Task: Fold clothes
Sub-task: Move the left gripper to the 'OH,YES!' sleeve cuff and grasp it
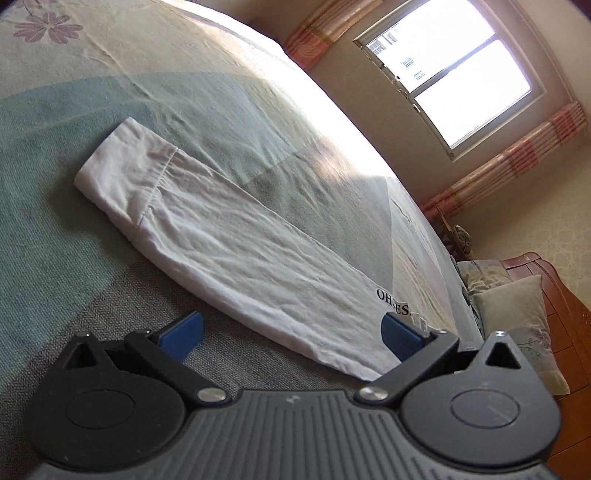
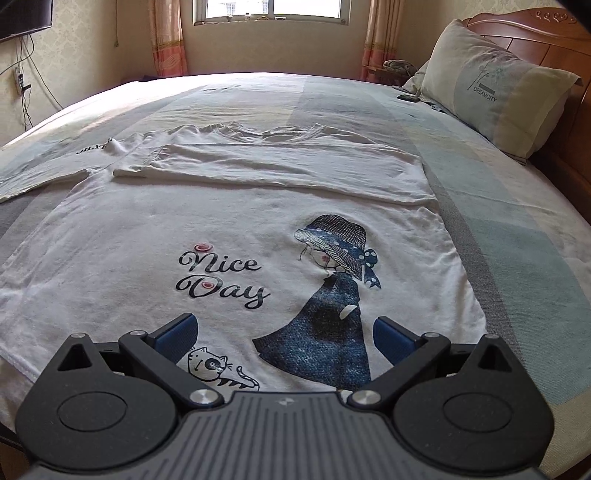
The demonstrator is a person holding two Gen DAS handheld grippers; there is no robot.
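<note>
White T-shirt [image 2: 207, 229] lies flat on the bed [image 2: 498, 206], print up, straight ahead of our right gripper [image 2: 283, 336]; one sleeve is folded across its chest. Our left gripper [image 1: 291, 334] sits over the other sleeve [image 1: 229, 240], stretched out ahead. Both grippers spread wide, pinching nothing. Pillow [image 2: 495, 92] far right, window [image 2: 273, 9] beyond.
</note>
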